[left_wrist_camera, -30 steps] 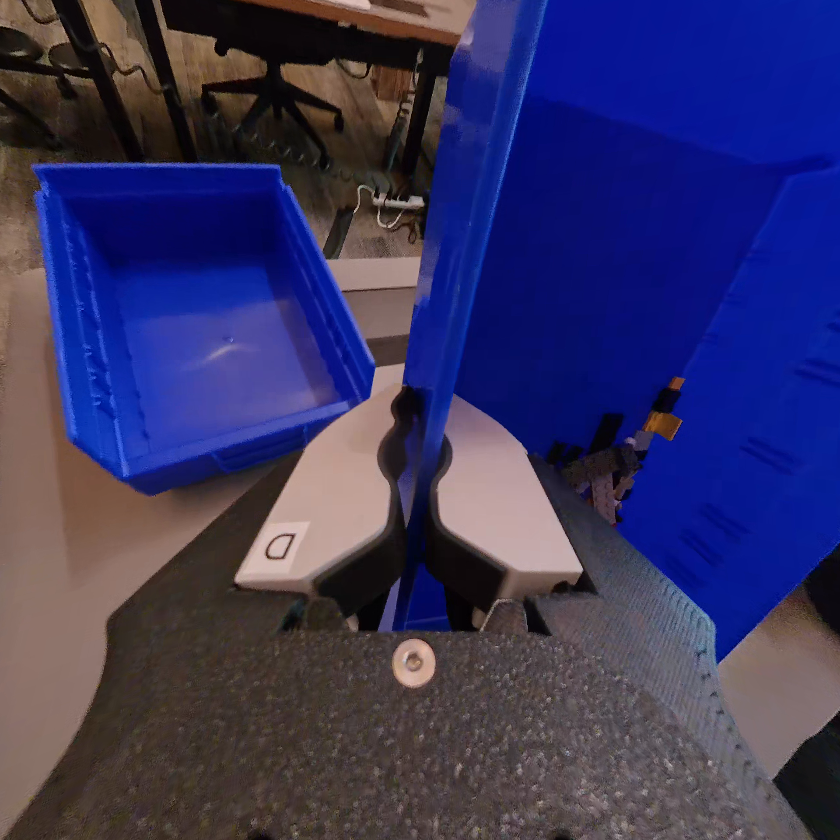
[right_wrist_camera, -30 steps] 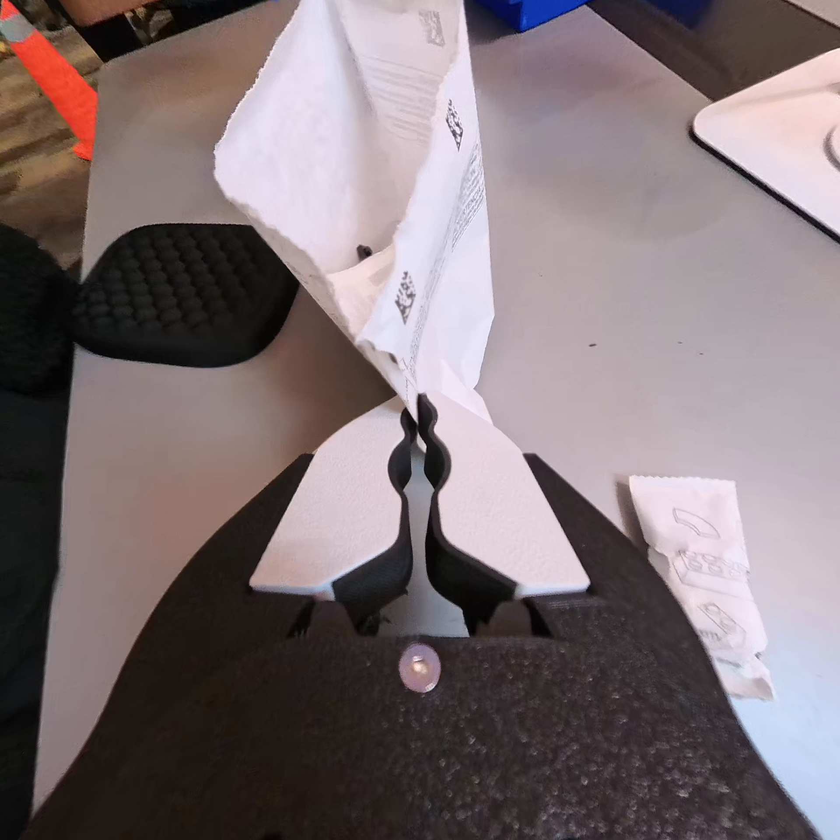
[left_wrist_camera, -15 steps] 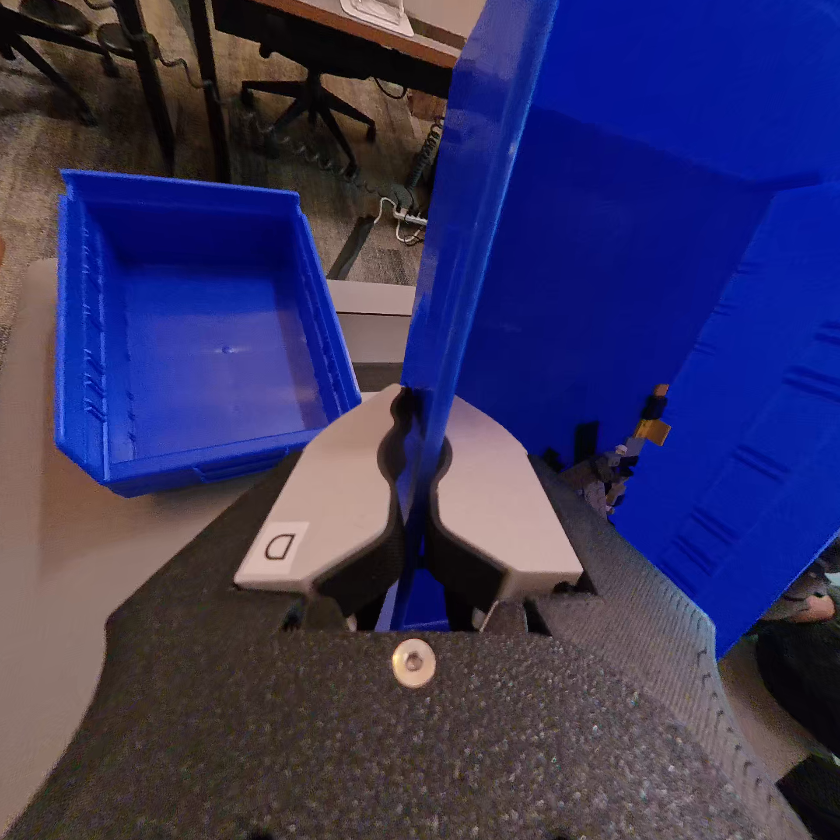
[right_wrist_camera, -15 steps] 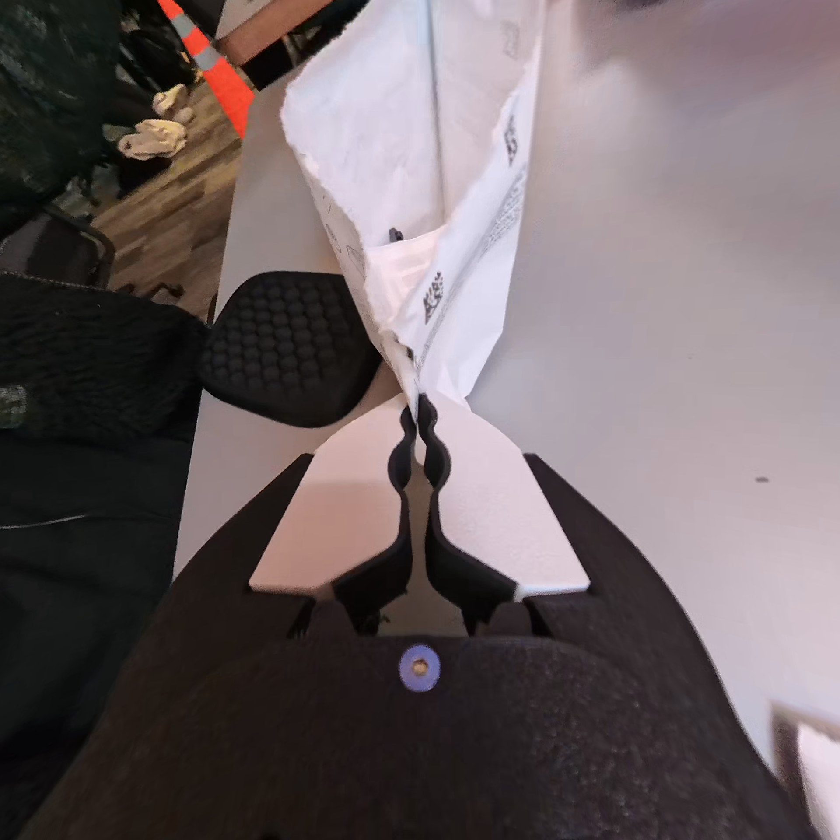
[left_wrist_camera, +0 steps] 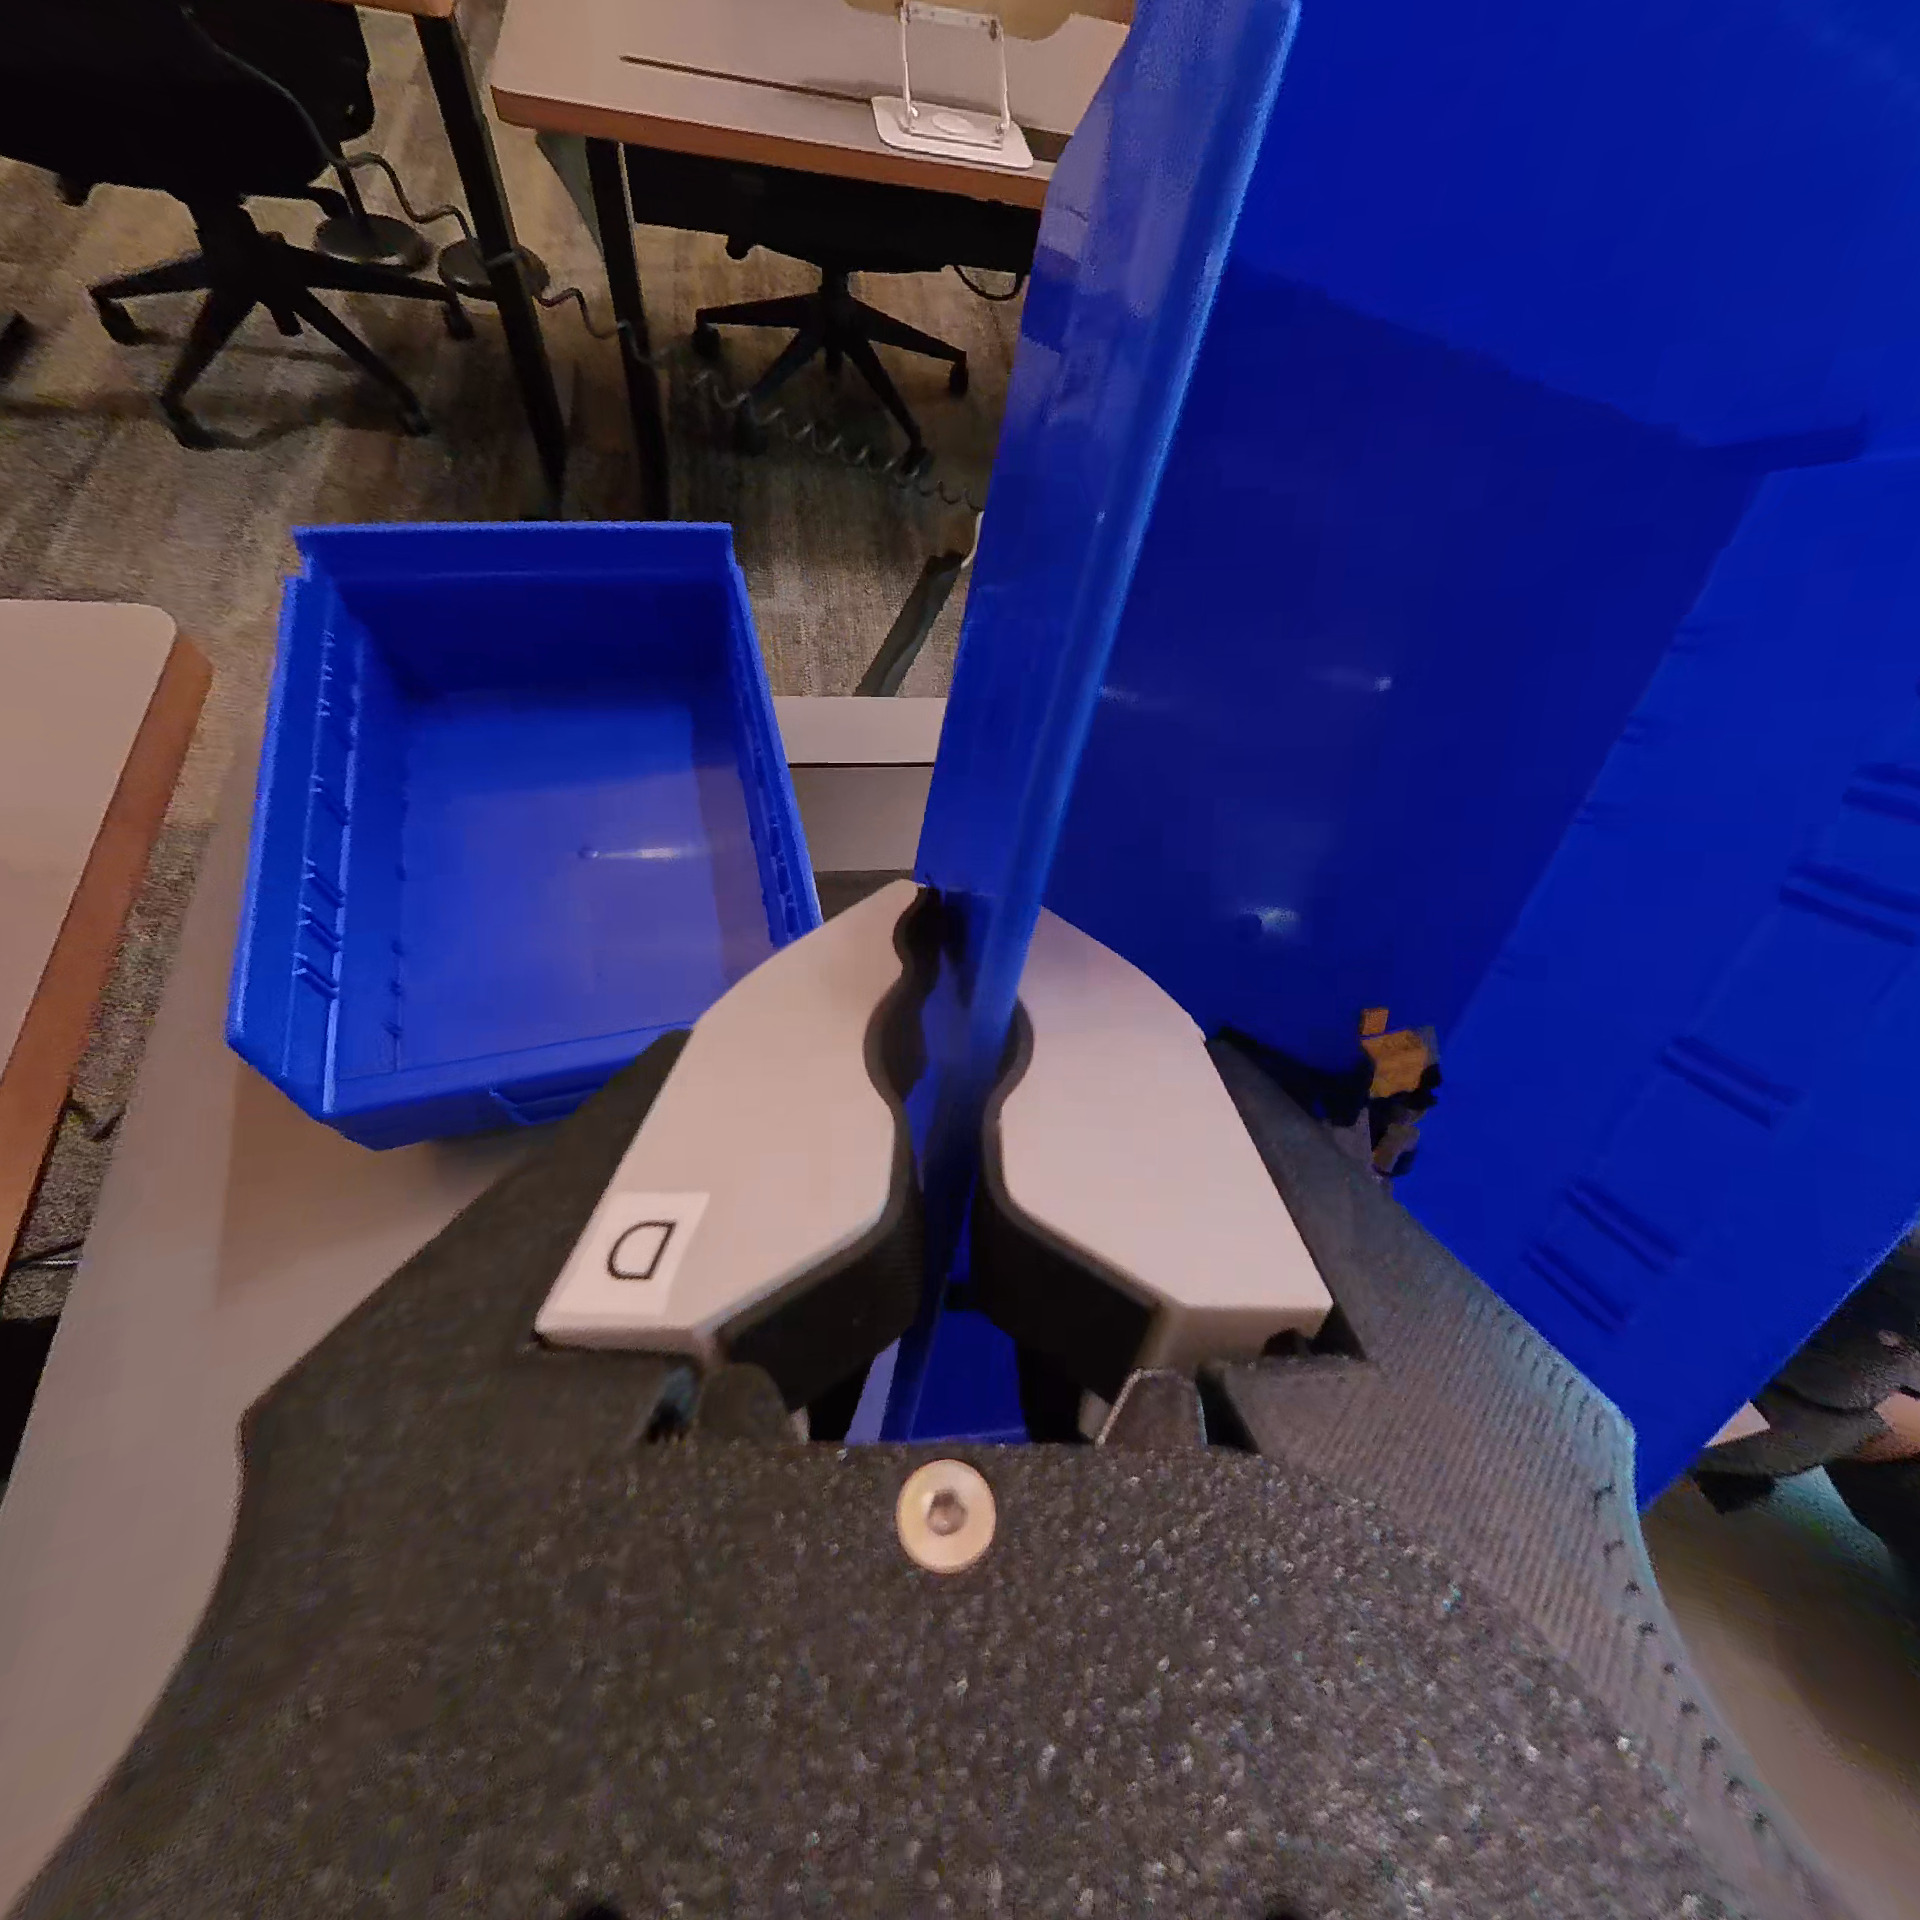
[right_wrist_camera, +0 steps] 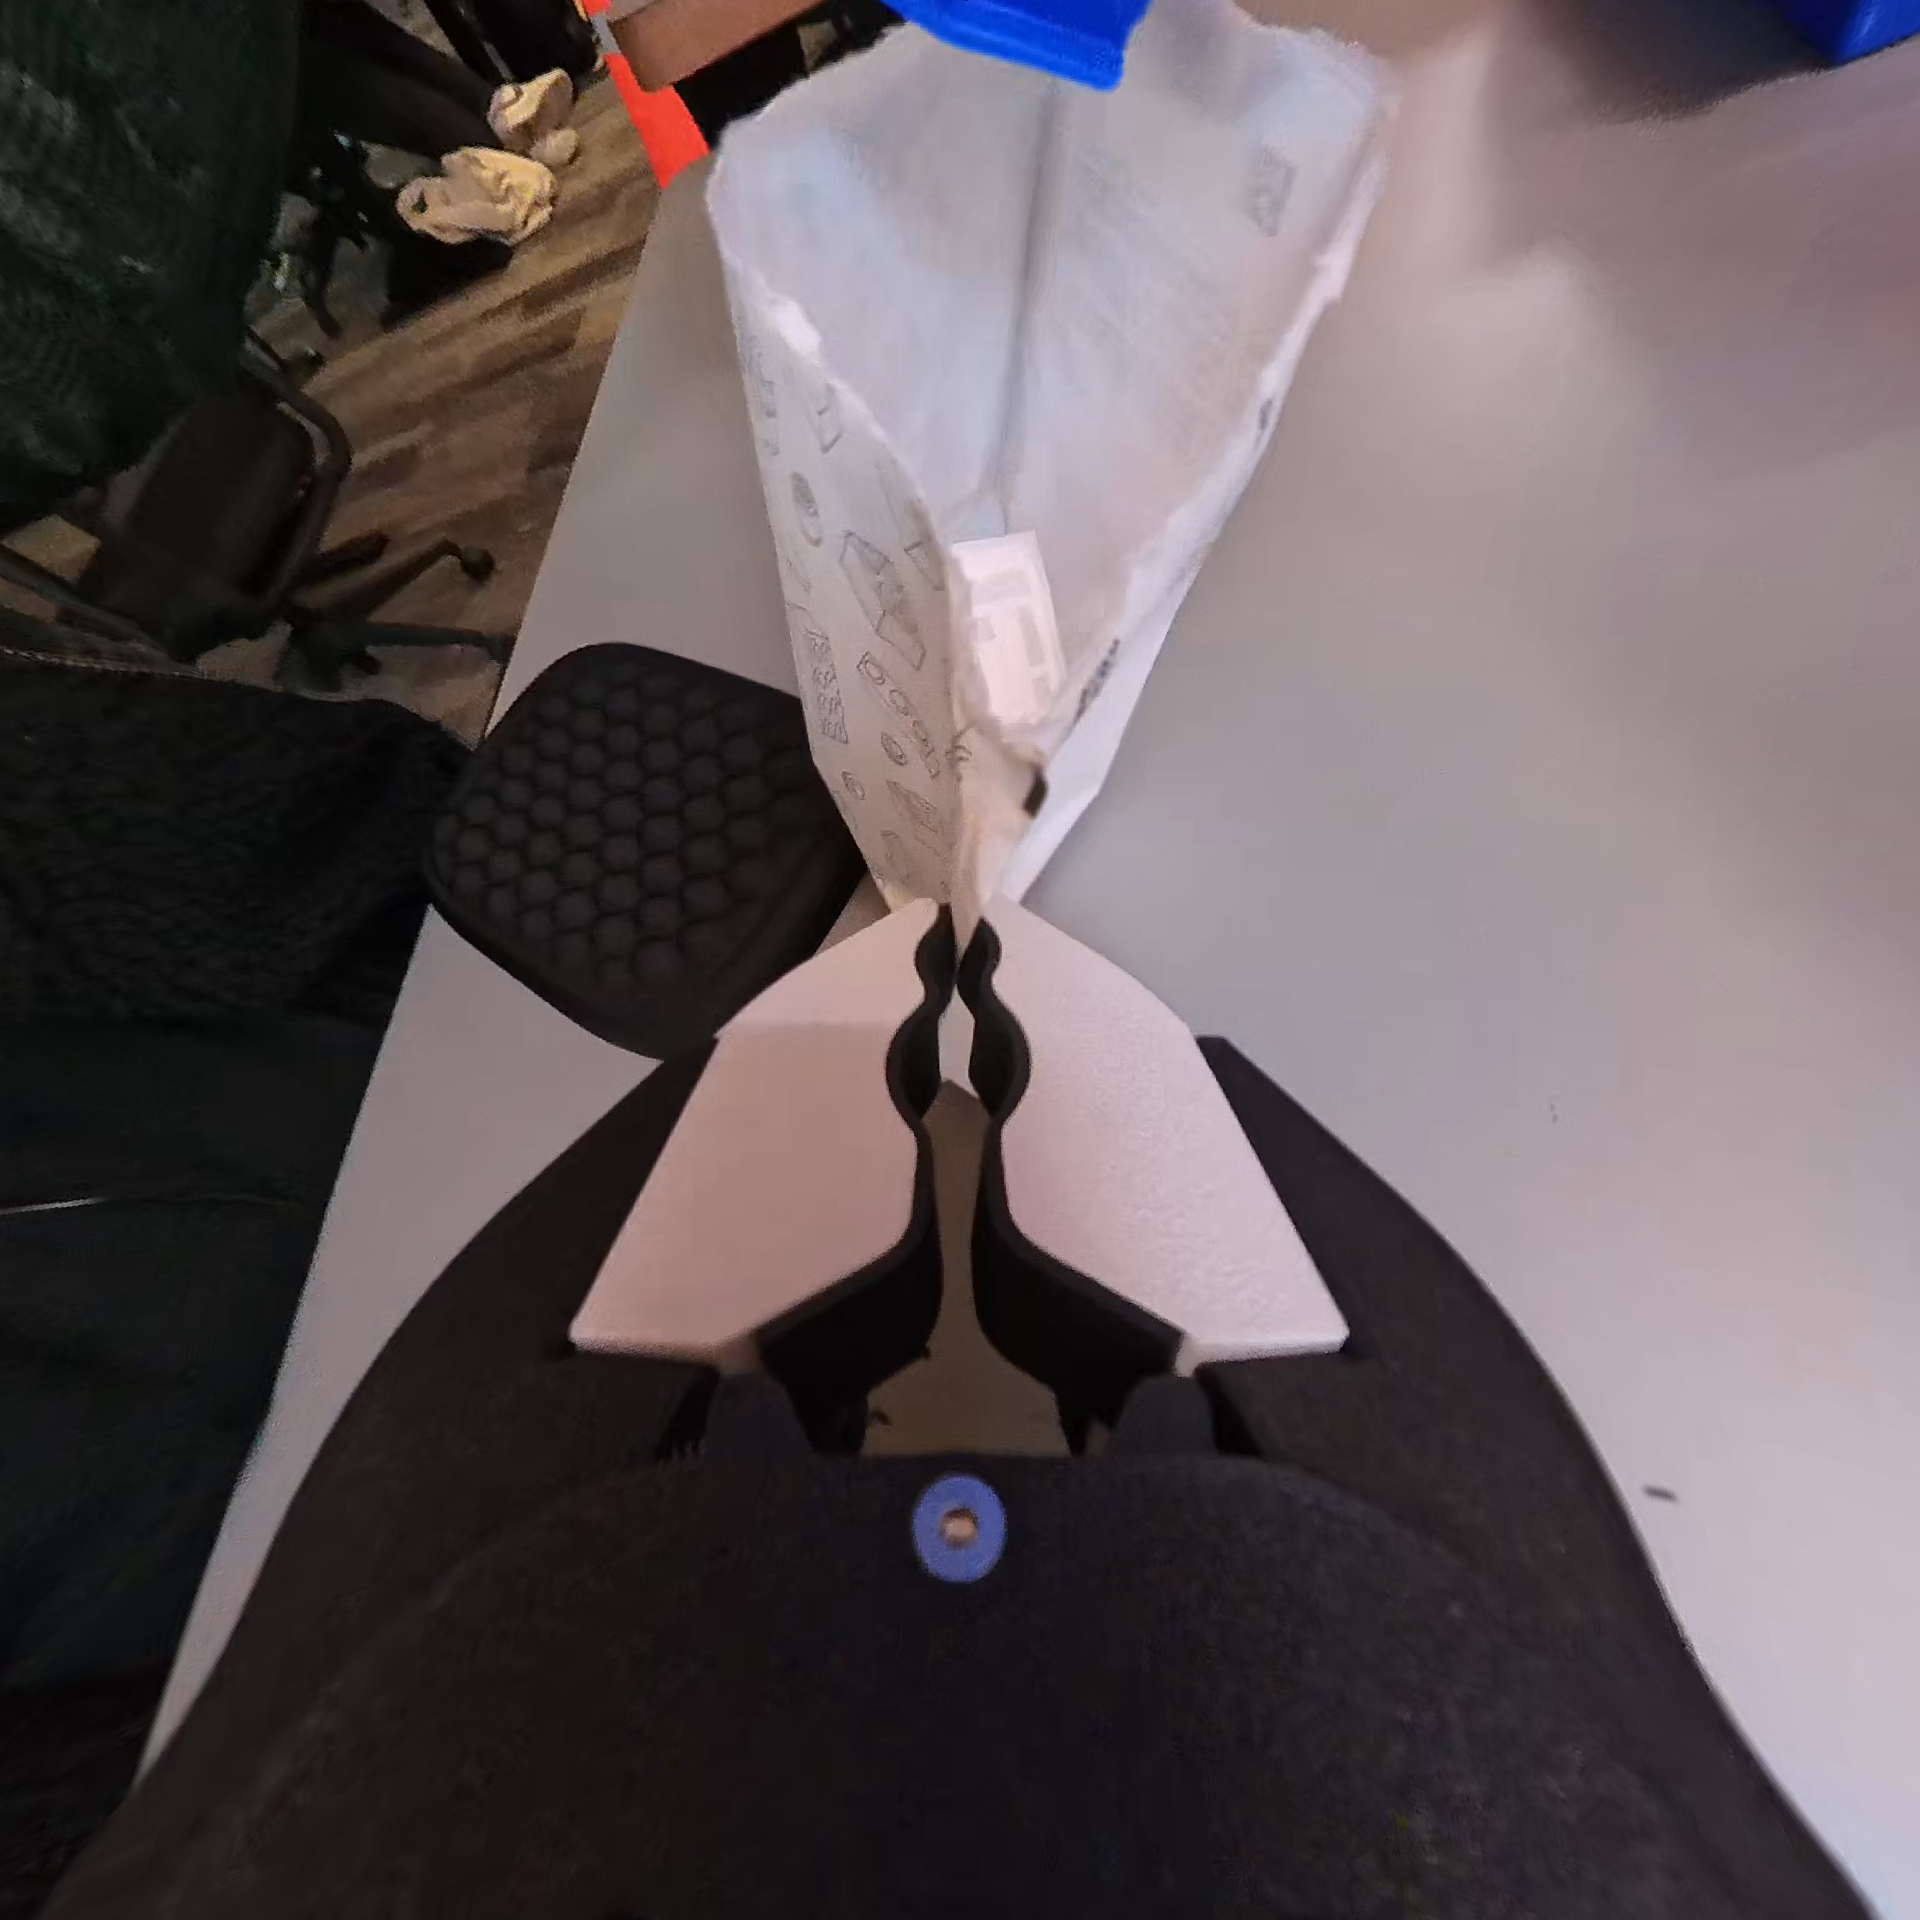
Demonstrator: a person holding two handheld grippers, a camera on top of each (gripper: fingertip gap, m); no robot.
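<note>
My left gripper (left_wrist_camera: 961, 935) is shut on the side wall of a blue plastic bin (left_wrist_camera: 1403, 675) and holds it tilted up. Small dark and tan bricks (left_wrist_camera: 1392, 1081) lie in the bin's low corner. A second blue bin (left_wrist_camera: 520, 810) stands empty on the grey table to the left. My right gripper (right_wrist_camera: 956, 920) is shut on the corner of a white paper bag (right_wrist_camera: 1039, 416) with a torn-open top. The bag stands up over the grey table (right_wrist_camera: 1507, 727). A small white packet (right_wrist_camera: 1003, 623) shows inside it. A blue bin edge (right_wrist_camera: 1018, 36) shows at the top.
A black honeycomb-textured pad (right_wrist_camera: 634, 842) lies at the table's left edge by the bag. Office chairs (left_wrist_camera: 260, 260) and desks (left_wrist_camera: 779, 114) stand on the carpet beyond the table. Dark cloth (right_wrist_camera: 156, 935) lies left of the table edge. Left tips to right tips: about 35 cm.
The left gripper and its tilted bin have risen and pulled back, so the empty bin looks farther. The right gripper has swung left with the bag, and the loose packet on the table left view.
</note>
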